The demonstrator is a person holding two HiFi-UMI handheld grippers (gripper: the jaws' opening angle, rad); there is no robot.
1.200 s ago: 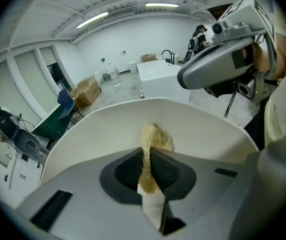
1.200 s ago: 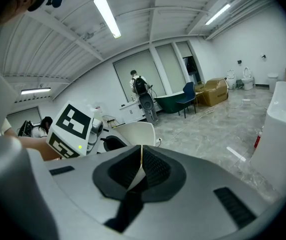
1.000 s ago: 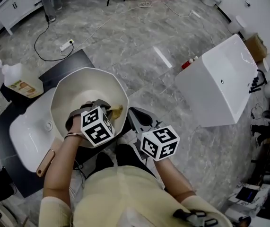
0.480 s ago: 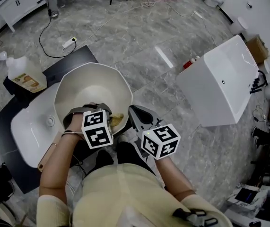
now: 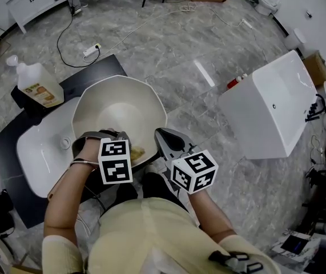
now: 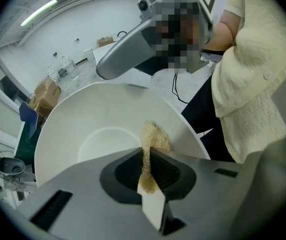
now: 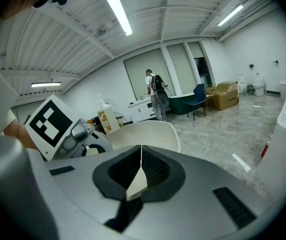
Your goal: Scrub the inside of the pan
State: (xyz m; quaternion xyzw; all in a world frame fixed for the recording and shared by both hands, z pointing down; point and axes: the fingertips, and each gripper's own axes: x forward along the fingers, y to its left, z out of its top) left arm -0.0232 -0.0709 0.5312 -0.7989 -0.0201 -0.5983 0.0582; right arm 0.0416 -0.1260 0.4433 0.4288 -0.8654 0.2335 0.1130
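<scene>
1. The left tool (image 6: 147, 156) pinches a tan scrub pad (image 6: 154, 135), which presses against the near inner wall of the white pan (image 5: 117, 104).
2. The right tool (image 7: 140, 156), jaws pressed together on nothing, hangs just outside the pan's near right rim, so the left hand is the one at the work.
3. The pan's flat bottom lies ahead of and below the pad; scrubbing likely means pushing forward down the wall.
4. The pan sits over a white basin (image 5: 34, 158), and a soap bottle (image 5: 37, 87) stands beyond it.
</scene>
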